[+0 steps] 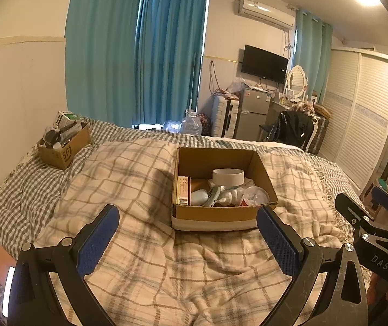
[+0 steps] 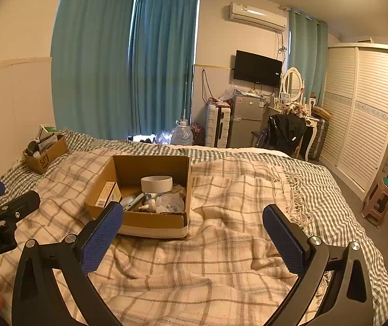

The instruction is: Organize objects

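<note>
An open cardboard box (image 1: 218,214) sits on the plaid blanket in the middle of the bed; it also shows in the right wrist view (image 2: 150,221). Inside lie a white tape roll (image 1: 228,176), an orange-yellow carton (image 1: 183,191), a pale blue case (image 1: 199,197) and a clear plastic lid (image 1: 255,195). My left gripper (image 1: 187,225) is open and empty, just in front of the box. My right gripper (image 2: 194,224) is open and empty, to the right of the box over the blanket. A second smaller box (image 1: 63,149) full of items sits at the bed's far left.
The bed (image 2: 337,217) has a checked cover with a fringed edge on the right. Beyond it stand a water jug (image 1: 191,125), a grey fridge (image 1: 252,114), a chair with a black jacket (image 1: 294,130) and a white wardrobe (image 2: 362,114). A stool (image 2: 378,201) stands on the floor.
</note>
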`<state>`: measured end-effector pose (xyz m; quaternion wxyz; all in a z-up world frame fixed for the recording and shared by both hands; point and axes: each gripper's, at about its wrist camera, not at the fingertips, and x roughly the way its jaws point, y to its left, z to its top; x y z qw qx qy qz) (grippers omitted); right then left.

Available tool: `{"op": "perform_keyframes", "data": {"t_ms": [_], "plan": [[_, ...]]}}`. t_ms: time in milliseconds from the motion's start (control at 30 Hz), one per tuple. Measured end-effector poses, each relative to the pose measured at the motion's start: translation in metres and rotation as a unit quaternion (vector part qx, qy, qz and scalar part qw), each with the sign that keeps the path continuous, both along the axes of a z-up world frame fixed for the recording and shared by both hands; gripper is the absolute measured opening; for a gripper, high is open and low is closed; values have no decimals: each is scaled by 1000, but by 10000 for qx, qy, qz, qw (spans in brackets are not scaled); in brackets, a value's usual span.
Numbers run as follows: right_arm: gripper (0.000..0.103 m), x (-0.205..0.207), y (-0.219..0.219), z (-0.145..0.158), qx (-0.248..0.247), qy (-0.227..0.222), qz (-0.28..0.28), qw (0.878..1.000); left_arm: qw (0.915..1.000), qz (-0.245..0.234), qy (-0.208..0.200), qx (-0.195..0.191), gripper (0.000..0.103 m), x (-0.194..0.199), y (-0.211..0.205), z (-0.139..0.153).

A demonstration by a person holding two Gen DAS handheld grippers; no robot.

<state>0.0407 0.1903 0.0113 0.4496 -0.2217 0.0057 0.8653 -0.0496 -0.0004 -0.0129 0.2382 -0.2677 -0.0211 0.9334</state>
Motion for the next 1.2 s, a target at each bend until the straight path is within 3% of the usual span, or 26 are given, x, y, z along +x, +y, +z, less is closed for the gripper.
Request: {"op": "perform_keyframes", "data": {"t_ms": [567, 1200], "plan": [[103, 1, 1, -1, -35, 15, 38, 10000, 10000, 50, -60, 20, 103, -2, -6, 0], [102, -2, 1, -4, -85, -33, 78, 9999, 9997, -60, 25, -220, 103, -2, 1, -3]]}}
